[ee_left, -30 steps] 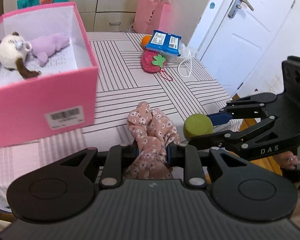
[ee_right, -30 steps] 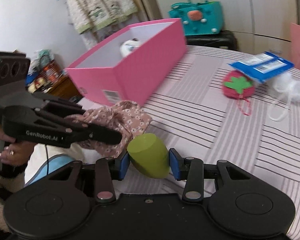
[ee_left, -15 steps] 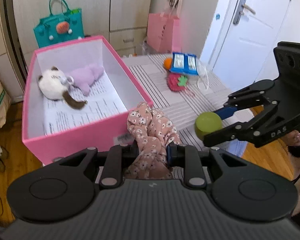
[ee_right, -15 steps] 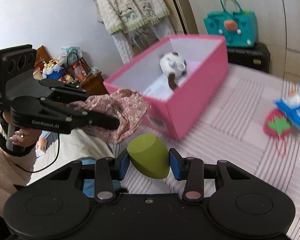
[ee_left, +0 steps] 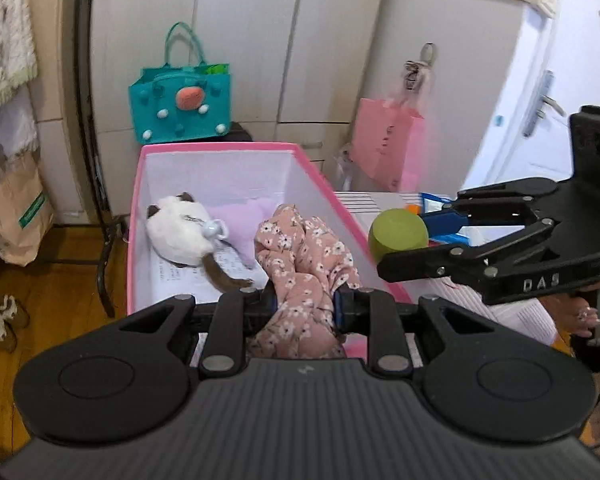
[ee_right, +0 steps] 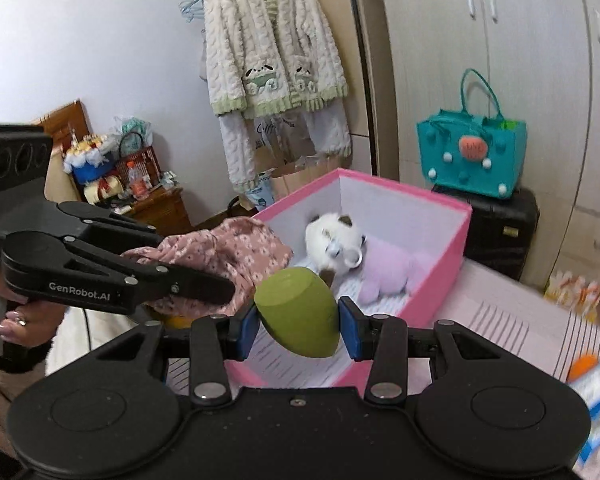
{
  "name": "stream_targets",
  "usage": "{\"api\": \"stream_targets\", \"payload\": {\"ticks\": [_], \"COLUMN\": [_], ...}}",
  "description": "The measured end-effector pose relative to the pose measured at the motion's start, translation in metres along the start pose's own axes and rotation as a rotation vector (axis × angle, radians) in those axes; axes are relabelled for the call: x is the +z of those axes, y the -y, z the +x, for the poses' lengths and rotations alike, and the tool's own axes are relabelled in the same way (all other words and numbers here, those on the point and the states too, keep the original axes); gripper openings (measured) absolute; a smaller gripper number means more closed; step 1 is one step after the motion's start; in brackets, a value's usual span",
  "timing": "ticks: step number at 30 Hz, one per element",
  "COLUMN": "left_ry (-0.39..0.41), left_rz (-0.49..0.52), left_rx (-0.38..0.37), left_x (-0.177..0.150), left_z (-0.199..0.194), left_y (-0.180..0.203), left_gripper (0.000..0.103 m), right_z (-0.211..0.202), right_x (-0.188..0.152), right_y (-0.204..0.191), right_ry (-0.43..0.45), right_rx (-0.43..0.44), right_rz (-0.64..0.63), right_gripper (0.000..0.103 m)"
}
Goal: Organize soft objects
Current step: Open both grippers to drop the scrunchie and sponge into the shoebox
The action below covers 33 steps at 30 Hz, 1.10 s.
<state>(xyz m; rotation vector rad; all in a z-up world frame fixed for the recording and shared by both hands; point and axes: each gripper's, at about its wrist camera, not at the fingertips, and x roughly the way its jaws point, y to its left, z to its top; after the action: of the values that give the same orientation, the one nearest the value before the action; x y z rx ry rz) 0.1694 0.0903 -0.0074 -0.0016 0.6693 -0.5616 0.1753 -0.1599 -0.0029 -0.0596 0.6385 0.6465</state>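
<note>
My left gripper [ee_left: 303, 302] is shut on a pink floral cloth [ee_left: 304, 264] and holds it over the near end of the open pink box [ee_left: 220, 147]. My right gripper [ee_right: 298, 322] is shut on a green egg-shaped sponge [ee_right: 298, 312], held just above the box's near right rim [ee_right: 456, 240]; the sponge also shows in the left wrist view [ee_left: 398, 232]. Inside the box lie a white plush cat [ee_left: 176, 230] and a lilac plush [ee_left: 244, 220]. The cloth hangs in the right wrist view [ee_right: 224, 252] too.
The box stands on a striped tablecloth [ee_right: 512, 320]. A blue packet [ee_left: 440, 204] and an orange ball [ee_right: 584, 364] lie on the table to the right. A teal bag [ee_left: 180, 106], a pink bag [ee_left: 388, 144] and cupboards stand behind.
Both grippers have risen and moved toward the pink box, carrying the cloth and the sponge. The box interior has come into full view below them.
</note>
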Motion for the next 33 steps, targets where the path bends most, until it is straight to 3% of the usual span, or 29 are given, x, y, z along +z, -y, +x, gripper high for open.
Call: {"api": "stream_targets", "payload": {"ticks": [6, 11, 20, 23, 27, 29, 30, 31, 33], "left_ry": [-0.025, -0.047, -0.097, -0.093, -0.070, -0.048, -0.034, -0.019, 0.021], "left_rz": [0.007, -0.010, 0.118, 0.108, 0.081, 0.063, 0.053, 0.056, 0.060], "left_rx": [0.143, 0.276, 0.319, 0.327, 0.335, 0.351, 0.368, 0.391, 0.423], "left_x": [0.009, 0.015, 0.021, 0.023, 0.023, 0.020, 0.019, 0.018, 0.019], "left_z": [0.044, 0.073, 0.091, 0.089, 0.086, 0.085, 0.084, 0.082, 0.076], "left_y": [-0.020, -0.040, -0.031, -0.030, -0.033, -0.032, -0.031, -0.028, -0.025], "left_gripper": [0.023, 0.023, 0.027, 0.033, 0.034, 0.038, 0.043, 0.047, 0.054], "right_z": [0.054, 0.080, 0.125, 0.134, 0.135, 0.133, 0.130, 0.128, 0.122], "right_x": [0.015, 0.022, 0.030, 0.030, 0.030, 0.031, 0.031, 0.031, 0.032], "right_y": [0.001, 0.006, 0.016, 0.019, 0.027, 0.027, 0.026, 0.025, 0.026], "right_ry": [-0.051, -0.102, -0.222, -0.243, -0.213, -0.193, -0.176, -0.156, -0.115], "right_rx": [-0.171, -0.170, -0.230, -0.256, -0.247, -0.251, -0.260, -0.269, -0.281], "right_rz": [-0.217, -0.280, -0.319, -0.323, -0.274, -0.263, -0.265, -0.266, -0.254], "right_gripper": [0.048, 0.048, 0.048, 0.048, 0.049, 0.058, 0.071, 0.076, 0.076]}}
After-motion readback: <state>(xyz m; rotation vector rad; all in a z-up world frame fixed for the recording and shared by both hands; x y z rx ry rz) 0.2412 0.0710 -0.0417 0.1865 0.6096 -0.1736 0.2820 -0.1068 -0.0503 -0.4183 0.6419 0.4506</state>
